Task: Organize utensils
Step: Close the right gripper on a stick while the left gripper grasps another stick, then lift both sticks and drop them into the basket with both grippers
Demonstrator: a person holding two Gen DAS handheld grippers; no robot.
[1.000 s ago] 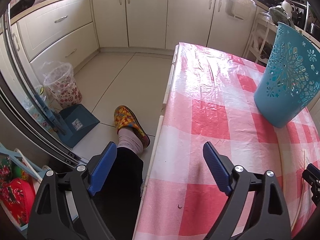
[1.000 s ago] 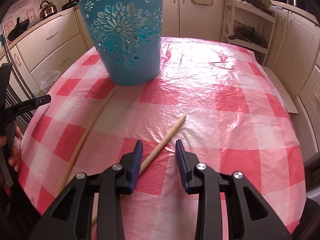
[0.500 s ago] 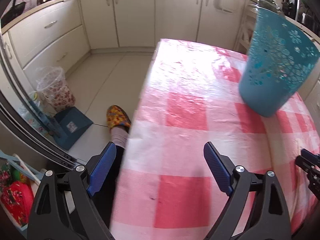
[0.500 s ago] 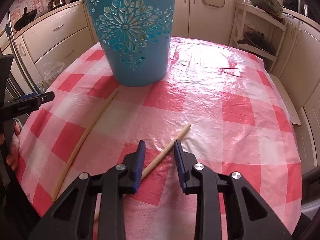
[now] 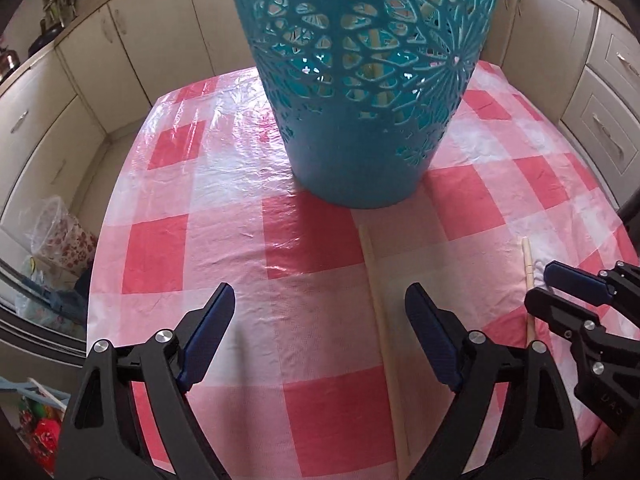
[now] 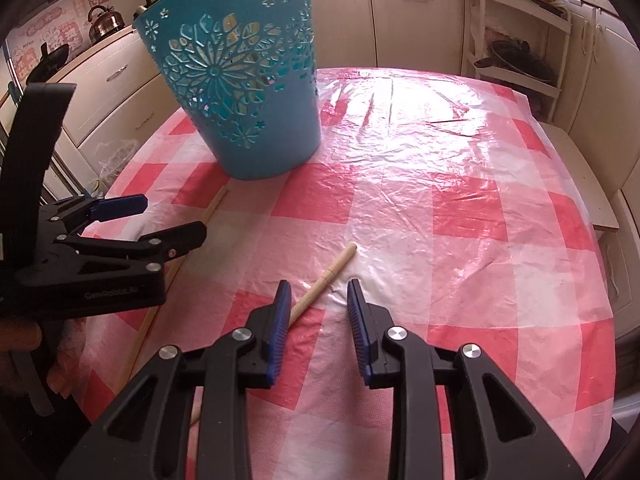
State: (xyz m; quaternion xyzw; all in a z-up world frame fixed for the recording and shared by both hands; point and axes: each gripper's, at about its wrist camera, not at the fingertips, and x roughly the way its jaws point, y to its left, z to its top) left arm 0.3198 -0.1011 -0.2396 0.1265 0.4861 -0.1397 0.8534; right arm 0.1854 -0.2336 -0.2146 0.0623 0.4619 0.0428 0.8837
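A blue cut-out basket (image 5: 360,92) stands upright on the red-checked tablecloth (image 5: 224,184). In front of it lie two wooden sticks. The long stick (image 5: 380,320) runs between my left gripper's (image 5: 320,320) fingers, close to the right finger (image 5: 428,336). Those jaws are wide and closing, and the pads do not touch the stick. The shorter stick (image 6: 332,276) lies on the cloth, its near part passing under my right gripper (image 6: 316,304), which is open at a narrow gap. Each gripper shows in the other's view: left gripper (image 6: 170,218), right gripper (image 5: 540,286). The basket (image 6: 240,100) shows something pale through its holes.
Cream cabinets (image 5: 132,40) ring the table. A bag-lined bin (image 5: 56,232) stands on the floor off the table's left edge. A white shelf rack (image 6: 520,40) is at the far right, a kettle (image 6: 105,20) on the far counter. A hand (image 6: 20,336) holds the left tool.
My left gripper has swung from the table's left edge, over the floor, to above the cloth facing the basket, with the long stick now between its fingers. The right gripper has hardly moved.
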